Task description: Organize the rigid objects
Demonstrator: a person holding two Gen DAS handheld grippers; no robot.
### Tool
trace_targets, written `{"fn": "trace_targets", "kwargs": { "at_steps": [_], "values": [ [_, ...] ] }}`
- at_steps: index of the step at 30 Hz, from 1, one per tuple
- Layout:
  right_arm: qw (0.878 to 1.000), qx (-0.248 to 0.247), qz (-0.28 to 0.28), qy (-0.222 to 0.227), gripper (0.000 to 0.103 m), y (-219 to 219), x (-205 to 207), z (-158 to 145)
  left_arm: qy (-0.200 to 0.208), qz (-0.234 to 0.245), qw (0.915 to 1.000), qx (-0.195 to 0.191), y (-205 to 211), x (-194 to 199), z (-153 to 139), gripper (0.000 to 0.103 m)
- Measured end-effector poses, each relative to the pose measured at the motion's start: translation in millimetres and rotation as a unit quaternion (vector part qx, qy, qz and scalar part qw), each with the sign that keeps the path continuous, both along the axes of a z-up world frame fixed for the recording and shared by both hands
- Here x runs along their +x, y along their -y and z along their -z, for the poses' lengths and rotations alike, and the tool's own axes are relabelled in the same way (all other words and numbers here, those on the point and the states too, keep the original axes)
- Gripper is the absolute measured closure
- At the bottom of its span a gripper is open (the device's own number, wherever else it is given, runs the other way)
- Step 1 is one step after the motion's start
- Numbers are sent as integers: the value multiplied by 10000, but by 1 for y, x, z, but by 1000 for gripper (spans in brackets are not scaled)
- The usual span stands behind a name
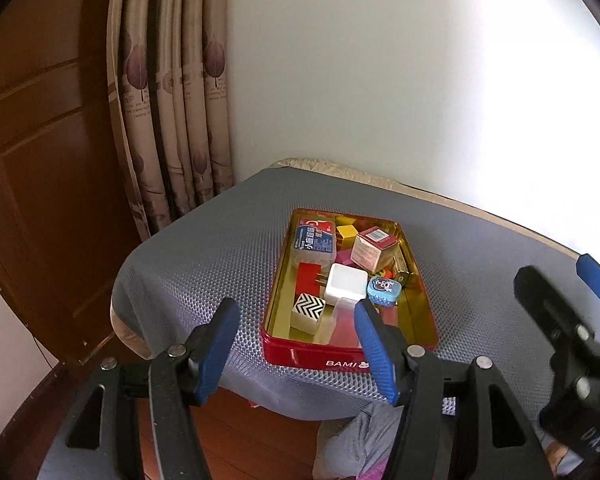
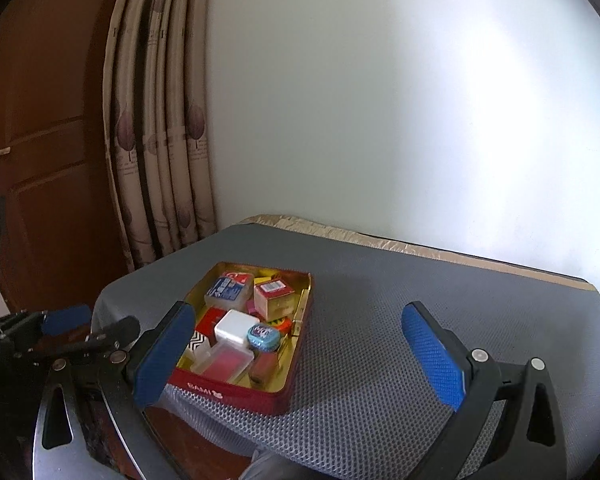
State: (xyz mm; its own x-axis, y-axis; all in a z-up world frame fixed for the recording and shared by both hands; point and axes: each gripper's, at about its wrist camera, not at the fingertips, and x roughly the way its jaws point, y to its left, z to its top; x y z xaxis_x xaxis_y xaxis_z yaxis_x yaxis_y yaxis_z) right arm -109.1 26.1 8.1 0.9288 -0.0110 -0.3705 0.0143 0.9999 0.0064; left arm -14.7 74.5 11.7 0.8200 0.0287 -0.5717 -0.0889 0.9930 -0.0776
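Observation:
A red tin with a gold inside sits on the grey mesh cover, near its front left corner. It holds several small things: a white charger cube, a blue oval tin, a black-and-white zigzag box, a clear blue-labelled case and a pink-and-red carton. My left gripper hovers open just before the tin's near wall, with nothing between its pads. My right gripper is open and empty to the tin's right.
The grey mesh cover lies over a table that stands against a white wall. A patterned curtain and a brown wooden door stand at the left. Below the front edge are wooden floor and a person's grey clothing.

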Motion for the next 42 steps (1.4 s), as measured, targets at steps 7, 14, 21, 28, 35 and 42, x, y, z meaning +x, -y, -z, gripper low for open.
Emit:
{"fn": "trace_targets", "kwargs": {
  "at_steps": [7,14,21,28,35,42],
  "values": [
    [10000,-21,-38,-1,1,-2,0,1,33,45,9999,119,5,-2,-1,42],
    [10000,57,-3,-30,1,-1,2,1,-6,34,10000,58,3,0,-1,42],
    [10000,-36,-88,-9,1,-6,0,0,-63,20,10000,11,1,1,1,42],
    [9999,-79,-74,-3,1,-9,-1,-1,-94,-9,10000,-7,0,2,2,42],
    [10000,-55,-55,-56,1,-7,1,2,-88,-47,9999,10,0,1,2,42],
    [9998,-75,-72,-139,1,-7,3,6,-35,-63,9999,126,3,0,2,42]
  ]
}}
